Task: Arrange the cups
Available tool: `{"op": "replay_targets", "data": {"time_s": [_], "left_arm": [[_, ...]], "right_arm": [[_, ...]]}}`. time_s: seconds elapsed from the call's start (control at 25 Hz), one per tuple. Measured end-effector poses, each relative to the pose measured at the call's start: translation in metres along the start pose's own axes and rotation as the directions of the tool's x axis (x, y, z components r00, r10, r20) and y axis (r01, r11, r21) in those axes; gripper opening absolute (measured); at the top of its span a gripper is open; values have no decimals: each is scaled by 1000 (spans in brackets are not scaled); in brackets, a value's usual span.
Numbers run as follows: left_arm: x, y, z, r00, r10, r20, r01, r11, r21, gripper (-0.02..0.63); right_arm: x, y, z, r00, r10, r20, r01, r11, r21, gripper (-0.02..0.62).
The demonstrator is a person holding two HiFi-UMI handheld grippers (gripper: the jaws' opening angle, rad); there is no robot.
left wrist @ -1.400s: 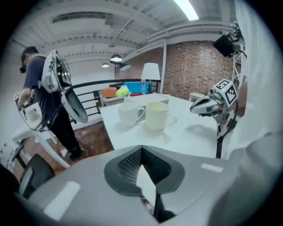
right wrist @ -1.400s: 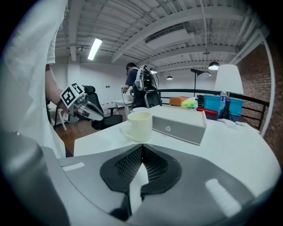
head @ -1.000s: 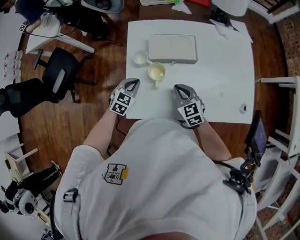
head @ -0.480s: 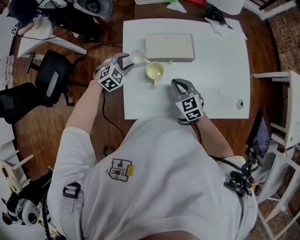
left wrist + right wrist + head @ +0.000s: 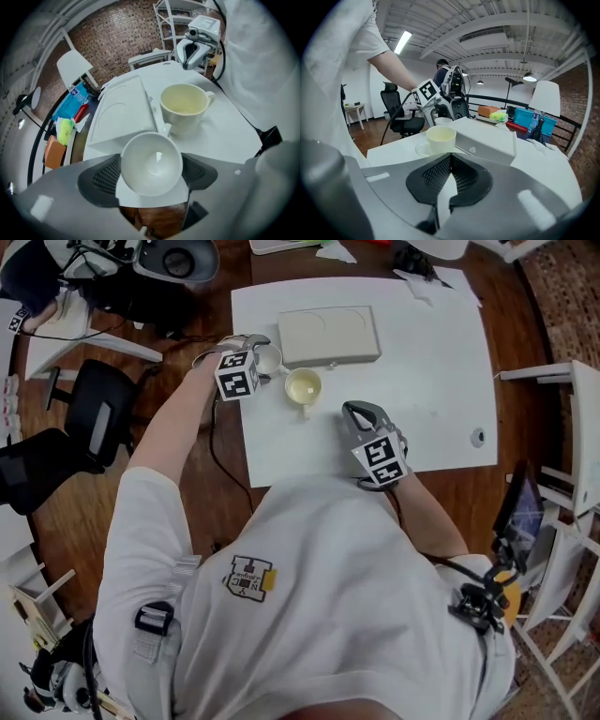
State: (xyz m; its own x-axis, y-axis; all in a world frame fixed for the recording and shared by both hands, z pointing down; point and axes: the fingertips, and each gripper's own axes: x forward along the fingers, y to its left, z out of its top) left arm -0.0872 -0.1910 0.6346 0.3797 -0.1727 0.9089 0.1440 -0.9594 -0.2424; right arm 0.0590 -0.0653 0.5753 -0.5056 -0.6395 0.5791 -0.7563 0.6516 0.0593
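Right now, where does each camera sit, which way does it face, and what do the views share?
Head view: on the person's head, looking steeply down at the table; the person's torso, left tool and right tool show.
Left gripper view: rides the left tool, facing down over the table; its jaws have just been opening around the white cup.
Right gripper view: rides the right tool, jaws shut, facing the cream cup; the person's left arm shows.
Shared: all three show both cups and the white tray.
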Motion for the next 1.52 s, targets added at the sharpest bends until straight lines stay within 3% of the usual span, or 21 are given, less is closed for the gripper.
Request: {"op": "replay_targets", "data": {"time_s": [0.24, 0.32, 0.4, 0.48, 0.72, 0.84, 1.0, 1.12, 1.2, 1.24, 1.28, 1.32, 1.4, 1.48, 1.52], "left_arm": [[1, -4, 5, 999, -47, 18, 43, 984, 173, 396], [-2, -18, 6, 996, -87, 22, 77, 956, 284, 396], [-6, -36, 7, 991, -128, 28, 107, 911, 397, 396], [-10, -53, 9, 986, -159, 42, 121, 876, 467, 396], [-17, -88, 20, 976, -185, 117, 107, 868, 485, 396], [-18, -98, 21, 973, -189, 132, 108, 878, 466, 396], [-18, -97, 23, 974, -162, 160, 96, 929, 358, 397], [-22, -97, 23, 969, -141, 202, 104, 978, 183, 420], [-26, -92, 22, 962, -62, 267, 75, 996, -39, 455], [-28, -89, 20, 954, 7, 301, 51, 981, -185, 474], [-31, -87, 18, 941, 91, 326, 25, 941, -336, 486], [-33, -86, 16, 924, 182, 337, 1, 879, -477, 486], [-35, -90, 12, 880, 352, 318, -33, 714, -699, 488], [-33, -98, 11, 840, 476, 262, -54, 554, -831, 503], [-31, -101, 11, 826, 514, 231, -65, 494, -867, 508]], "right_arm": [[1, 1, -4, 1000, -9, -4, 9, 1000, 22, 0], [2, 6, -3, 1000, 3, 3, -3, 1000, 16, 0], [3, 11, -2, 1000, 21, 11, -21, 1000, -7, 0], [5, 17, -2, 999, 36, 15, -35, 999, -38, 0], [11, 31, 1, 997, 75, 20, -74, 995, -69, 0], [16, 35, 3, 996, 84, 20, -82, 993, -87, 0], [22, 31, 9, 998, 60, 19, -58, 994, -92, 0], [26, 29, 14, 998, 46, 40, -42, 995, -87, 2], [27, 30, 16, 998, 46, 43, -42, 996, -78, 12], [28, 31, 17, 998, 44, 43, -41, 997, -72, 13], [28, 31, 17, 998, 41, 43, -38, 997, -65, 14], [28, 32, 18, 998, 38, 42, -36, 998, -59, 14], [27, 32, 17, 999, 33, 37, -31, 998, -56, 14], [27, 32, 15, 999, 30, 30, -28, 997, -65, 12], [27, 32, 14, 999, 29, 26, -27, 997, -69, 11]]}}
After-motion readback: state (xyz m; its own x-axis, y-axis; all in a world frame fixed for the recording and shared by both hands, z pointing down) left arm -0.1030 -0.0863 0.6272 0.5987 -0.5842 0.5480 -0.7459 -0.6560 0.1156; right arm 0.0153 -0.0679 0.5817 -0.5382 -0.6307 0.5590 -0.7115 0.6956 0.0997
